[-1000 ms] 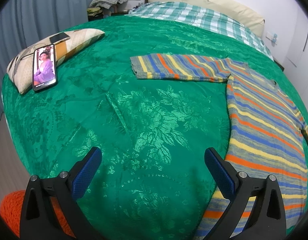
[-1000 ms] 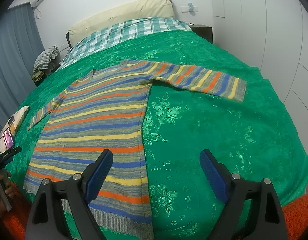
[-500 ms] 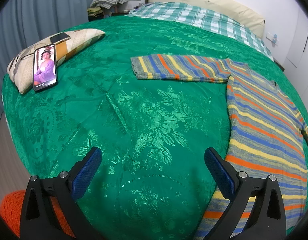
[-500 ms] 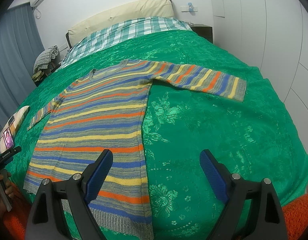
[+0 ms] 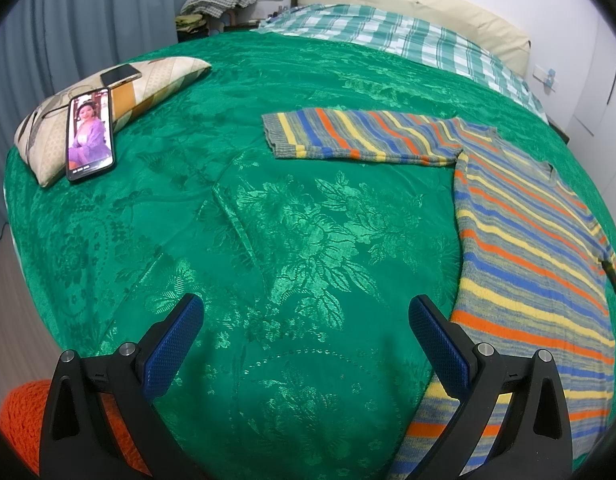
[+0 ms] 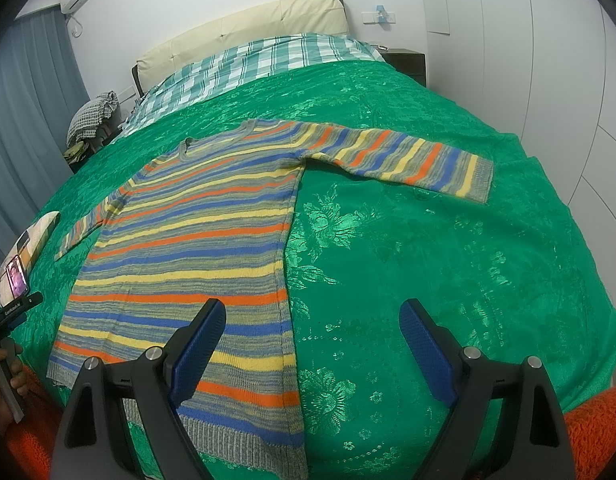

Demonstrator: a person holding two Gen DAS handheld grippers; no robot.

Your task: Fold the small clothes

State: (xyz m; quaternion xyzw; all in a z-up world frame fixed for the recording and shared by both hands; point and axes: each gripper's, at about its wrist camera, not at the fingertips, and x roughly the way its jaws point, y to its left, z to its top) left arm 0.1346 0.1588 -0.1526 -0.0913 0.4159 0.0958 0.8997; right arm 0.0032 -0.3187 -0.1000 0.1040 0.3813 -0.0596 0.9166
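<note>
Lying flat on the green bedspread [image 6: 447, 260], the striped sweater [image 6: 196, 232] is looking soft and limp, best pinched at hem corners; both grippers' fingers [image 6: 198, 350] are spread, empty.

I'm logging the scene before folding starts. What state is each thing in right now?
Striped sweater: spread flat on the bedspread, both sleeves out, unfolded.
Left gripper: open, empty, above the bedspread.
Right gripper: open, empty, above the sweater's hem edge.
Phone: screen lit, leaning on the small cushion.
Second phone: screen dark, lying on the cushion.
Green bedspread: spread over the bed.
</note>
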